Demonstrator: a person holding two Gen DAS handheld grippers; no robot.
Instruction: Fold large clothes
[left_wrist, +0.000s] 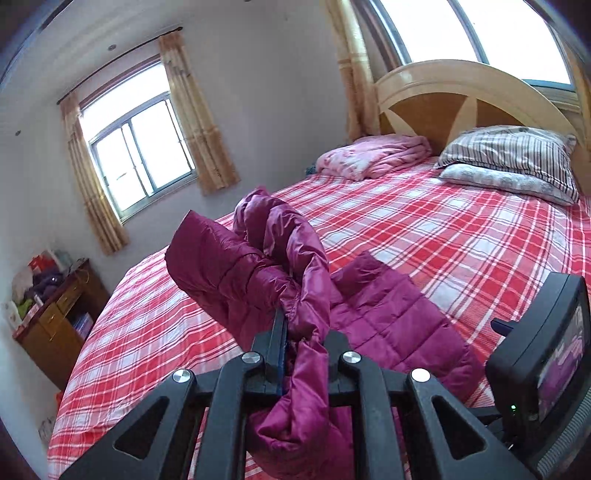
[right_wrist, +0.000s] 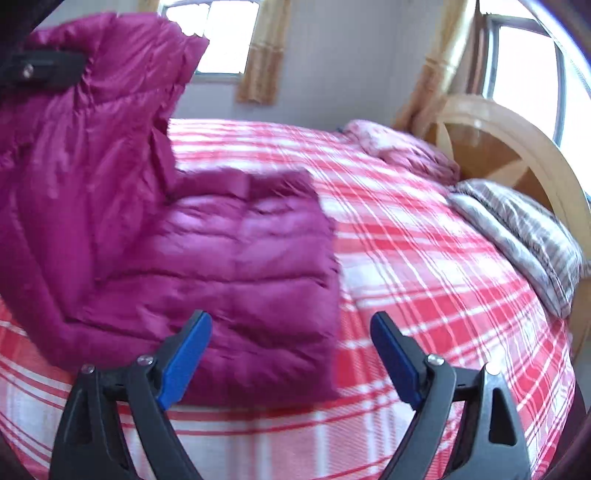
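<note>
A magenta quilted puffer jacket (left_wrist: 388, 317) lies partly on the red plaid bed (left_wrist: 443, 236). My left gripper (left_wrist: 301, 325) is shut on a bunched part of the jacket and holds it lifted above the bed. In the right wrist view the jacket (right_wrist: 236, 266) lies flat at the near edge of the bed (right_wrist: 424, 258), with its left part raised by the left gripper (right_wrist: 40, 70). My right gripper (right_wrist: 291, 325) is open and empty, just above the jacket's near edge. The right gripper's body (left_wrist: 546, 354) shows at the right of the left wrist view.
A striped pillow (left_wrist: 513, 158) and a folded pink blanket (left_wrist: 373, 155) lie at the wooden headboard (left_wrist: 443, 99). A wooden cabinet (left_wrist: 55, 317) with clutter stands left of the bed. Curtained windows are behind.
</note>
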